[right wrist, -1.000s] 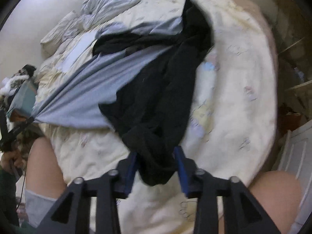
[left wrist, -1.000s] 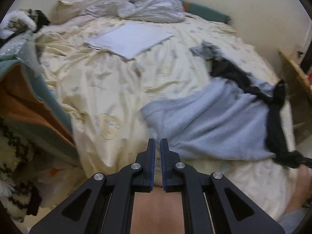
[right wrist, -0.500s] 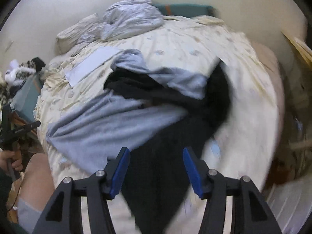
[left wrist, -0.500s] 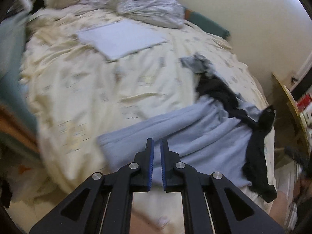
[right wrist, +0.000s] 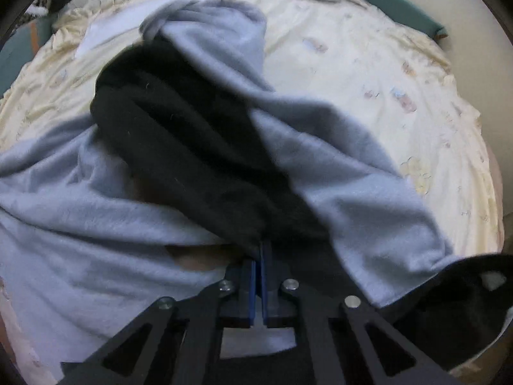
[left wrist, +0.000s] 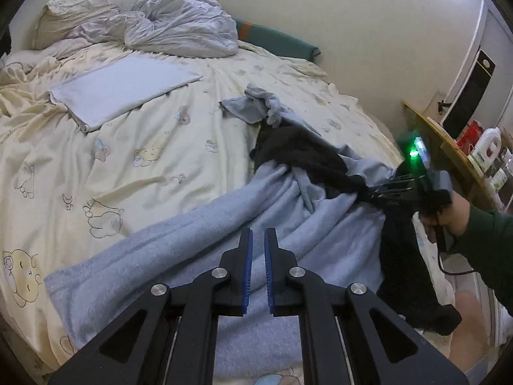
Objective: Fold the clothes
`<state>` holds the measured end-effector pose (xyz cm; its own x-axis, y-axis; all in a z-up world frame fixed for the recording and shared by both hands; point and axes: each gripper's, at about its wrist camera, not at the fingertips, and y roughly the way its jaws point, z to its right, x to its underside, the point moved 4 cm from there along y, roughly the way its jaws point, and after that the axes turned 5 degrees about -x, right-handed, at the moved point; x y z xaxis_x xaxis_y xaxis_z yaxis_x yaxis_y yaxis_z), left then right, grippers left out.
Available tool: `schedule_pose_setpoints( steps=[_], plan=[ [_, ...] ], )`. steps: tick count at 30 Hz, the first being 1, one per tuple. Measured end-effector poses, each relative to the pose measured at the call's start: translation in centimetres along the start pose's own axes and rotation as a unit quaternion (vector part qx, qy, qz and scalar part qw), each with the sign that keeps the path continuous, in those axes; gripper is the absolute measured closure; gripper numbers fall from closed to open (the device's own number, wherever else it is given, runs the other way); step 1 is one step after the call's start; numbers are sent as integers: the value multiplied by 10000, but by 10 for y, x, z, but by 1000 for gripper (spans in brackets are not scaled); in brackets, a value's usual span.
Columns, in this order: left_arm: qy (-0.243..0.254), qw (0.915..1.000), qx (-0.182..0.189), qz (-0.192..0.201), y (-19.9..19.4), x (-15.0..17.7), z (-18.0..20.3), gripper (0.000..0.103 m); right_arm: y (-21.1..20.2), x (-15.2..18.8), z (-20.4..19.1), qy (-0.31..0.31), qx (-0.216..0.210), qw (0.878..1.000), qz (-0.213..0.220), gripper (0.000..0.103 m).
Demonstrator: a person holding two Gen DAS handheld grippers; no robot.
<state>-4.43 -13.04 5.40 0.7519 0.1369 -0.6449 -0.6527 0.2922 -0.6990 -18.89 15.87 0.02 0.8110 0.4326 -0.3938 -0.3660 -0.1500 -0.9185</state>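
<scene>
A: Where are the clothes, and why held so?
B: A black garment (right wrist: 192, 160) lies over a light blue garment (left wrist: 198, 243) on the bed (left wrist: 128, 147). The right gripper (right wrist: 259, 250) is pinched shut on the black one, probably to peel it away; the left gripper (left wrist: 258, 240) hovers nearly closed, empty.
A: Its long axis?
B: In the right wrist view, from 11 o'clock to 5 o'clock.

My left gripper (left wrist: 258, 240) is matte black, its two fingers lined with ribbed blue pads (left wrist: 247, 276) and pinned by round silver screws (left wrist: 218, 272), with triangular cut-outs in the arms. My right gripper (right wrist: 259, 250) is the same build; a green light (left wrist: 413, 153) glows on its body. I wear a dark green sleeve (left wrist: 487, 243), and a black cable (left wrist: 455, 268) trails from the handle.
</scene>
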Motion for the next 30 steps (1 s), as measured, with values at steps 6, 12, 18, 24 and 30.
schedule_pose_setpoints(
  steps=[6, 12, 18, 24, 30],
  plan=[
    [-415, 9990, 142, 11, 1, 1, -10, 95, -73, -31, 49, 311, 419, 9937, 992, 102],
    [-398, 9992, 66, -84, 8, 2, -11, 95, -125, -88, 135, 745, 1352, 9749, 1606, 102],
    [-400, 9991, 22, -162, 15, 2, -12, 95, -142, -139, 204, 836, 2297, 9533, 1774, 102],
    [-404, 9989, 16, -233, 20, 3, -14, 95, -156, -176, 264, 1110, 3265, 9220, 1759, 102],
    [-462, 9985, -4, -281, 24, 1, -16, 95, -107, -187, 280, 988, 3287, 9333, 1055, 102]
  ],
)
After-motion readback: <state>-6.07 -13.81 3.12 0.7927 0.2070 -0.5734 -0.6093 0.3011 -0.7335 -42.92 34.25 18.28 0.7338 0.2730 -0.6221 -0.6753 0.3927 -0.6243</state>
